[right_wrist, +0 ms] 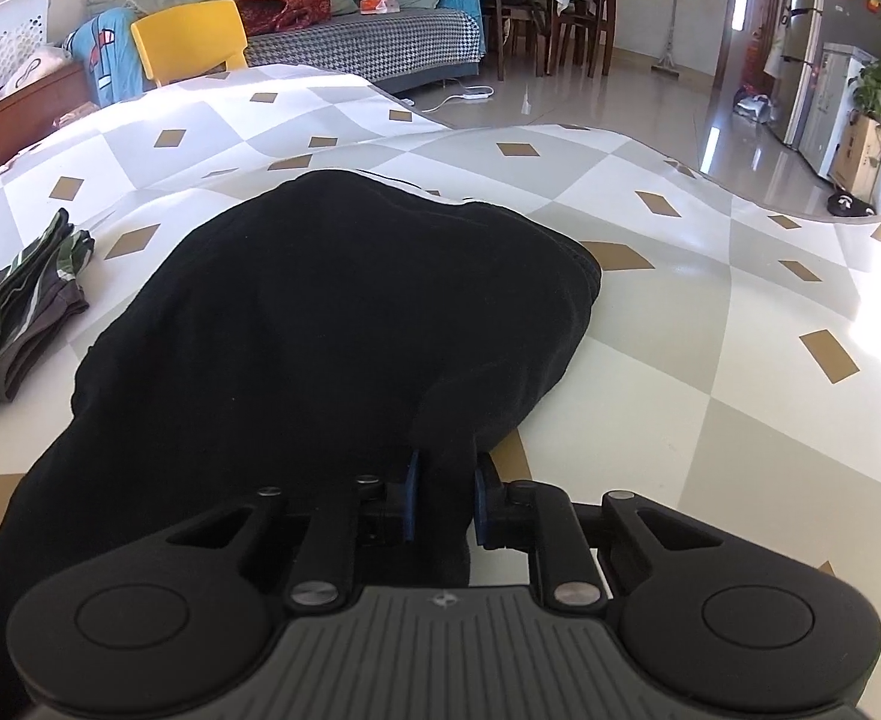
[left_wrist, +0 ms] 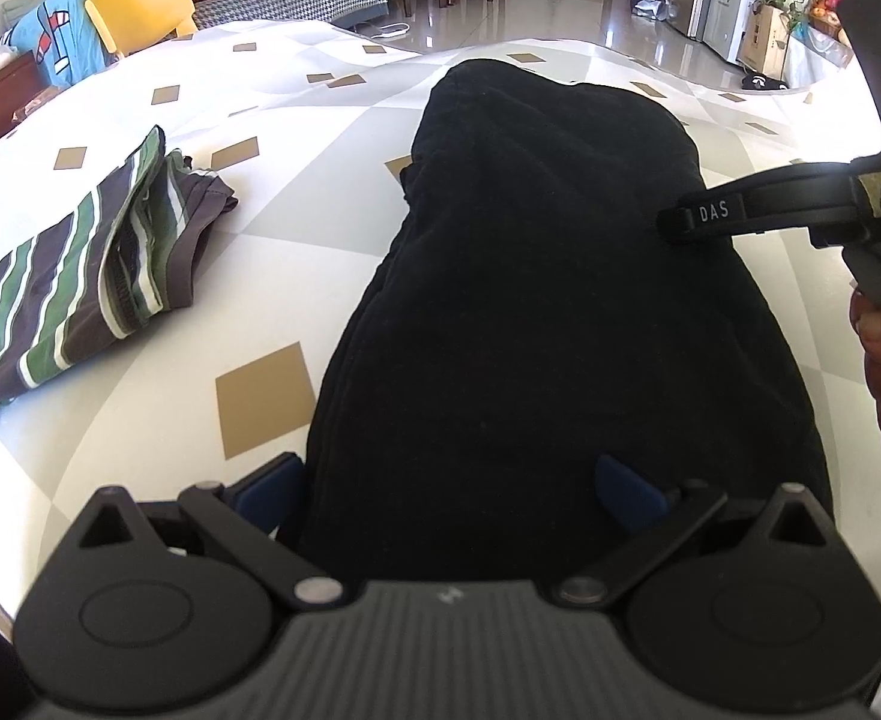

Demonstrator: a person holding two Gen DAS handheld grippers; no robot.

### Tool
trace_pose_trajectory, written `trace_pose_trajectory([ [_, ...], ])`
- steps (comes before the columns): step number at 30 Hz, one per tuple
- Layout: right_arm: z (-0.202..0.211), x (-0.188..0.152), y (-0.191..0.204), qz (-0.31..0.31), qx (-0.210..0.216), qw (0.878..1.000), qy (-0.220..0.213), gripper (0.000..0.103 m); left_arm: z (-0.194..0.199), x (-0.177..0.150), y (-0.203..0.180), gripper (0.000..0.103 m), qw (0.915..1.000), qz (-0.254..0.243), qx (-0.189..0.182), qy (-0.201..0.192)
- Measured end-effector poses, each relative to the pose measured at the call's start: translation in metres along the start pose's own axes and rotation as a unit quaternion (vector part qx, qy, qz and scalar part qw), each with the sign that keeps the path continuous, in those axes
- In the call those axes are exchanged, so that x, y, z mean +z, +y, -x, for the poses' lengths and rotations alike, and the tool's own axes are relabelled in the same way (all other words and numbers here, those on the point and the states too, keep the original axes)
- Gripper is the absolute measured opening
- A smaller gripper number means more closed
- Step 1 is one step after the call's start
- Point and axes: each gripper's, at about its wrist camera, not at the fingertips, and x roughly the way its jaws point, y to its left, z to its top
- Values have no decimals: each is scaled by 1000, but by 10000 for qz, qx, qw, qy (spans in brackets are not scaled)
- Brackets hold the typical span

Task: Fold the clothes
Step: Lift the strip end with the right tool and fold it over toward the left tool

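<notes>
Left wrist view: left tool stands wide, astride the near end of the black garment on the table; pads untouched. Striped shirt lies folded, well apart.

Right wrist view: right tool pinches the garment's near right edge. Soft, thick, matte cloth on glossy covering: a one-sided pull could skew or bunch it.

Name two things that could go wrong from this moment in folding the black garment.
The right gripper pinches only a small bunch at the black garment edge; it may slip out. The left gripper is open, holding nothing, so a one-sided pull could skew the fold or drag the cloth toward the striped garment.
</notes>
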Motion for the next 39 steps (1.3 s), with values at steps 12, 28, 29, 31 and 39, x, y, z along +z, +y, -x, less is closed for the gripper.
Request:
trace_pose_trajectory([
  [12,6,-4,-15,-235,-324,9991,110,13,-5,5,-5,103,9999,-100,-96,65],
  [28,21,-13,-53,-740,-823,9933,340,14,-18,27,-29,103,9982,-451,-223,341],
  [29,22,-14,-55,-780,-825,9929,348,16,-17,27,-30,103,9982,-461,-180,345],
  [31,23,-14,-58,-859,-829,9922,363,20,-13,27,-30,103,9984,-456,-83,322],
  [39,34,-9,-85,-1810,-695,9805,304,37,9,22,-20,103,9998,-15,-48,197],
])
